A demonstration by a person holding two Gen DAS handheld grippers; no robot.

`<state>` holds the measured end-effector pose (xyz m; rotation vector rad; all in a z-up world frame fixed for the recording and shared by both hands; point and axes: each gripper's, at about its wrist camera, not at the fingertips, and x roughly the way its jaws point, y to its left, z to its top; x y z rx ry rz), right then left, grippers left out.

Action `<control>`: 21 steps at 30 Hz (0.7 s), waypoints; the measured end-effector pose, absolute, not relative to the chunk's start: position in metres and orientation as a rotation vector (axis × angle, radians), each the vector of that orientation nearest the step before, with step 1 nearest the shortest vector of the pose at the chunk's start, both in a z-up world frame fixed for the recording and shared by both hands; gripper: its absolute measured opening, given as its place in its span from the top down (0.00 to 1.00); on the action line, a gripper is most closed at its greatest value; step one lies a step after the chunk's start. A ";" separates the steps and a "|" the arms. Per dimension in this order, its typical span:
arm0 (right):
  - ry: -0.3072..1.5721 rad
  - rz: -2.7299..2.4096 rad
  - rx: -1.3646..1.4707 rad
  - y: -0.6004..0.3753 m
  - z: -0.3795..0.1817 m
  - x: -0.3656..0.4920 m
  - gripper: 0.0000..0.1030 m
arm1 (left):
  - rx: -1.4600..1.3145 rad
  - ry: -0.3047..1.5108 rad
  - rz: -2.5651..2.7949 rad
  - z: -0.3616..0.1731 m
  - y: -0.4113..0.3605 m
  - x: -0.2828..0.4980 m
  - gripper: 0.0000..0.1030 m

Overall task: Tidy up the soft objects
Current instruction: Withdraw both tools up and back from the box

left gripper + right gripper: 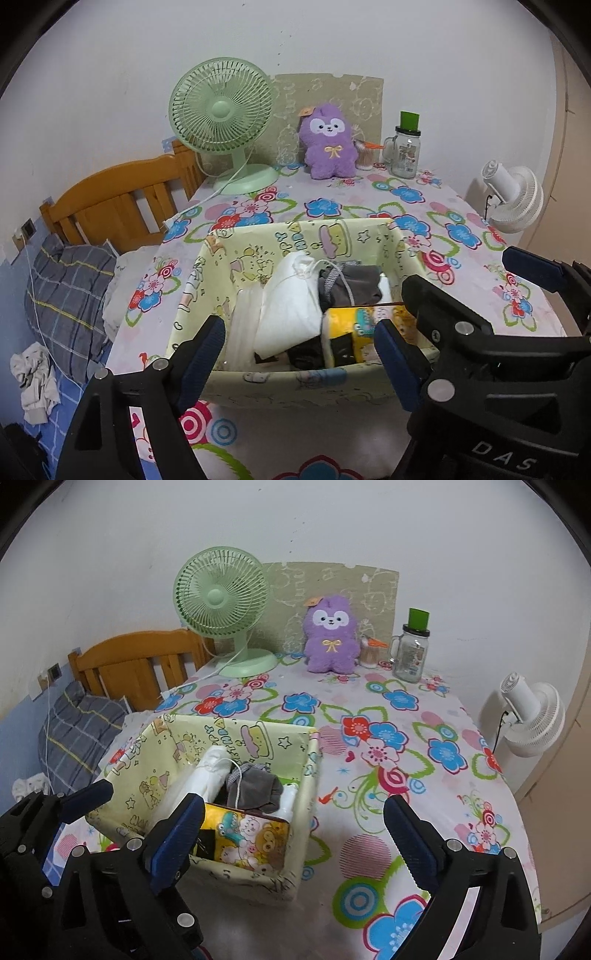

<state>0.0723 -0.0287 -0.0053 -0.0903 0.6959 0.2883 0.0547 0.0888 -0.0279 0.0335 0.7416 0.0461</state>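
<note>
Left gripper [299, 350] fingers spread, empty, right gripper [293, 830] fingers spread, empty, square fabric storage bin [306, 775] on floral-cloth bench [388, 738], folded white cloth [291, 306] long axis pointing away, fuzzy purple plush toy [332, 640] upright at far edge.

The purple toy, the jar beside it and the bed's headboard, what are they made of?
Purple toy: looks like soft plush, with fuzzy fur and a stitched yellow bow.
Jar: seems to be clear glass, see-through and shiny; its green lid is probably plastic.
Headboard: likely varnished wood, orange-brown slats.
</note>
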 end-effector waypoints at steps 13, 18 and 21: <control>0.670 0.241 -0.068 -0.064 0.002 0.058 0.04 | 0.045 0.711 0.006 -0.022 0.057 0.047 0.14; 0.662 0.223 -0.057 -0.078 0.003 0.055 0.04 | 0.050 0.700 -0.008 -0.020 0.043 0.046 0.13; 0.656 0.217 -0.053 -0.085 0.005 0.054 0.04 | 0.051 0.693 -0.015 -0.019 0.037 0.046 0.11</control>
